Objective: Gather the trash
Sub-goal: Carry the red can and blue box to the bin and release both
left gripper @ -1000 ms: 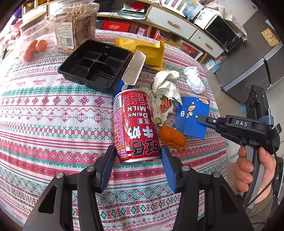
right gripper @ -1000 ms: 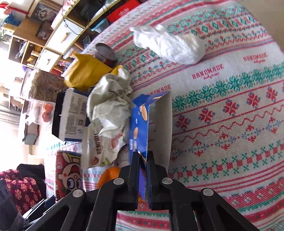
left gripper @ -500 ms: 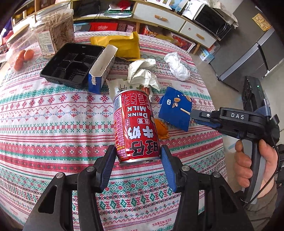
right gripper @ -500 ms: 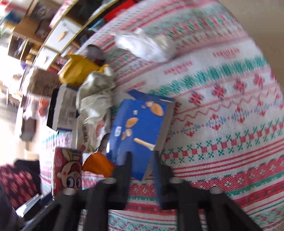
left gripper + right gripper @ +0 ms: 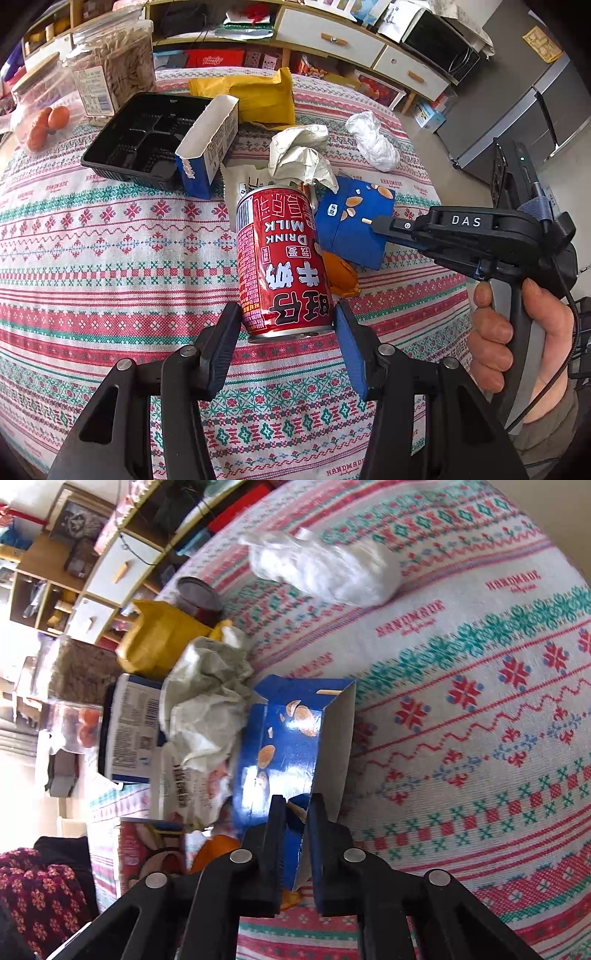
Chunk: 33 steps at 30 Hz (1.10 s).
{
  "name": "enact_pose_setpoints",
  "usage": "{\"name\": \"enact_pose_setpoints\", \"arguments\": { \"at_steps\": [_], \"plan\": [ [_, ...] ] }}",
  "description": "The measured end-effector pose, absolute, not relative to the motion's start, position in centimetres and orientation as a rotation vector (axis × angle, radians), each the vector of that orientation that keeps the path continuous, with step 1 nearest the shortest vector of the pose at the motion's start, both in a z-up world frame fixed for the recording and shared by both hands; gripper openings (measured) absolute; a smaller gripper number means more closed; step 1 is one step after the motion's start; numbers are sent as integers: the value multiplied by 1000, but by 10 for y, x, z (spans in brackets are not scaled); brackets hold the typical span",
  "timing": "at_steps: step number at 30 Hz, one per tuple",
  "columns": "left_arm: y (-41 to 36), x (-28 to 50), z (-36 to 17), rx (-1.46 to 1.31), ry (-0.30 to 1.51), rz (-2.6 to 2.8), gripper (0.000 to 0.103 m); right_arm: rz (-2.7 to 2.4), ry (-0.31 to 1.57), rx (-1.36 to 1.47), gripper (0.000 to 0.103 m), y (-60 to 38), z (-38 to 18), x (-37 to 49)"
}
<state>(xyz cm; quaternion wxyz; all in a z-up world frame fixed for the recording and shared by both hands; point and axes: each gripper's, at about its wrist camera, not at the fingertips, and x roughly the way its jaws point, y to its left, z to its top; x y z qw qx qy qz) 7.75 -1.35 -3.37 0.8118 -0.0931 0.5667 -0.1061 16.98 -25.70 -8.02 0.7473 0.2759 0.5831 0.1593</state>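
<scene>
My left gripper is shut on a red milk drink can and holds it above the patterned tablecloth. My right gripper is shut on the edge of a blue snack box, also in the left wrist view. Other trash lies on the table: crumpled paper, a white tissue wad, an orange peel, an open blue-and-white carton, a yellow wrapper and a black plastic tray.
A glass jar of seeds and a container with oranges stand at the far left. A dark can stands behind the yellow wrapper. The table's right edge drops to the floor, with cabinets beyond.
My left gripper has lifted and drawn back with the can. My right gripper has lifted and turned the blue box while holding it.
</scene>
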Motion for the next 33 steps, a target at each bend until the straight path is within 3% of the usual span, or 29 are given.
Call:
{"name": "enact_pose_setpoints", "arguments": {
  "at_steps": [13,22,33],
  "plan": [
    [-4,73,-19,-229,1190,-250,54,351,1195,283,0,-222,-31,156],
    [-49,65,-6,-216,1207,-355,54,212,1154,82,0,-279,-9,117],
    [-133,52,-2,-155,1220,-449,54,203,1119,160,0,-353,6,94]
  ]
}}
